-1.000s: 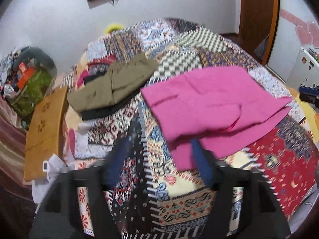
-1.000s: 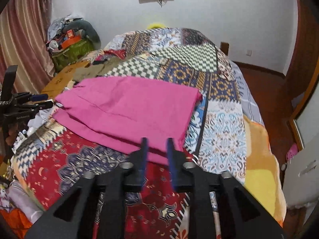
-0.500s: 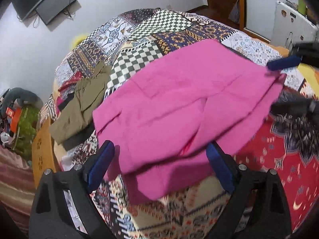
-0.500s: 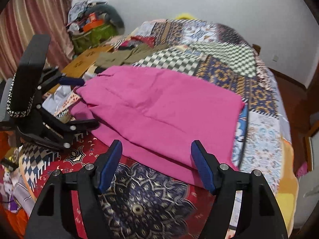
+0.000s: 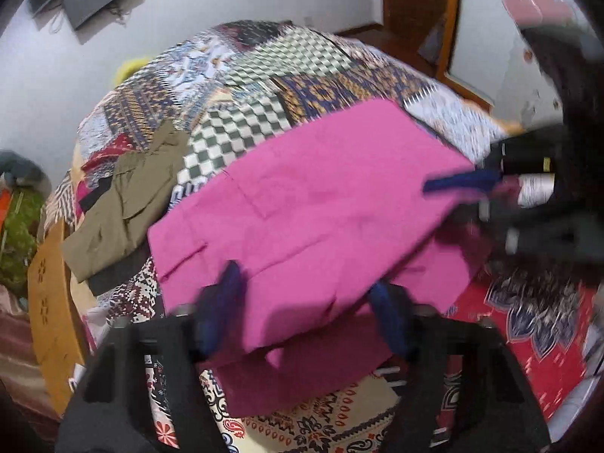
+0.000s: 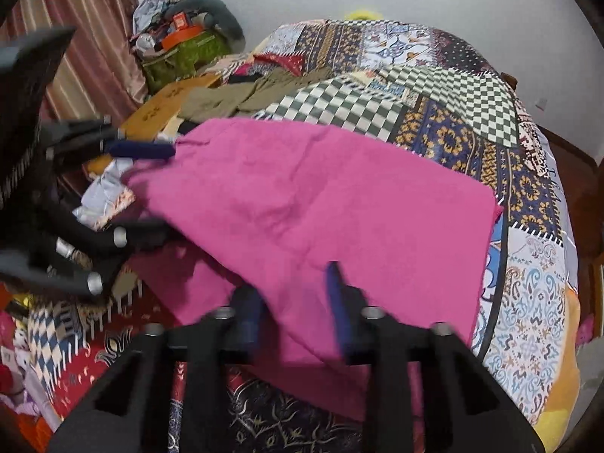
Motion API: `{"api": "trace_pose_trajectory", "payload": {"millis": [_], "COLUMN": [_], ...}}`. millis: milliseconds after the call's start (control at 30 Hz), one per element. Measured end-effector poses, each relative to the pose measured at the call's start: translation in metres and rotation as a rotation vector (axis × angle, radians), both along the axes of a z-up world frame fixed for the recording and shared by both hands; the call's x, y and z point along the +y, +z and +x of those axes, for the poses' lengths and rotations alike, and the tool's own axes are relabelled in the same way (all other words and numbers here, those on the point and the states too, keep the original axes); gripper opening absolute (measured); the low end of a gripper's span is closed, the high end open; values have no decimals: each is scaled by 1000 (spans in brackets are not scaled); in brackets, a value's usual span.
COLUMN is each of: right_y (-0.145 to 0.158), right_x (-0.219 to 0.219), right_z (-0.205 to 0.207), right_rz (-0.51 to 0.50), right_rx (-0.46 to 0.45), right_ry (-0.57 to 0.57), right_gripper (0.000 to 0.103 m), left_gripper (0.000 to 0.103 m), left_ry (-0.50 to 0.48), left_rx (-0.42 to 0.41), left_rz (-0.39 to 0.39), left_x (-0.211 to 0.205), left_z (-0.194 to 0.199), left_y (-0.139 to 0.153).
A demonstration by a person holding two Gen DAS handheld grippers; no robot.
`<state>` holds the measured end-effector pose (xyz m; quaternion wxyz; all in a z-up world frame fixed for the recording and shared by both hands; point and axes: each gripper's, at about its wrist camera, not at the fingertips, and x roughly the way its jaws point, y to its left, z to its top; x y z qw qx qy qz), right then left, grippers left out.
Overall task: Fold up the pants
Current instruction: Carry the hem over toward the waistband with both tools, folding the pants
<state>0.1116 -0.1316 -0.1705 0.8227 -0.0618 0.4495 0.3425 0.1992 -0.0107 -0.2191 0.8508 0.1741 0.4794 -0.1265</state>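
Counting one pair of pink pants [image 5: 321, 204] spread on my patchwork quilt [image 6: 453, 139], plus one folded olive garment [image 5: 124, 207] beyond. I have two grippers tilted steeply down at the near hem. My left gripper [image 5: 305, 317] is closing with soft pink cloth between its blue fingers [image 5: 222, 309]; my right gripper [image 6: 294, 302] is closing too, cloth between. Blur hides whether either pinches yet. The fabric looks matte, creased, roughly rectangular.
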Motion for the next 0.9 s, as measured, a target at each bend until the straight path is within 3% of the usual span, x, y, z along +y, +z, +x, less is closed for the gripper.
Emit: {"api": "trace_pose_trajectory", "payload": {"millis": [33,133,267,400,567,767,867,900], "right_y": [2,9,19,30,30,10,5,6], "right_x": [0,-1,-1,-3,-6,-8,-10,-13], "right_z": [1,-3,-13,-26,-38,-44,-46,-47], "right_rz": [4,14,8,14,5,-33,-55,-51], "right_rx": [-10,-46,-94,-122,-127,-57,-13,-1], "right_ry": [-4,-8,9,13,17,2,-5,-5], "right_gripper": [13,9,7,6,6,8,17,23], "left_gripper": [35,20,13,13,13,18,29,37], "left_ry": [6,21,34,21,15,10,16,18], "left_rx": [-1,-24,-62,-86,-64,-4,0,2], "left_rz": [41,60,3,-2,-10,-10,-41,-54], "left_x": [-3,-2,3,1,-4,-7,-3,0], "left_z": [0,-3,-11,-24,-38,-46,-53,-55], "left_y": [-5,-7,13,24,17,-2,3,4]}}
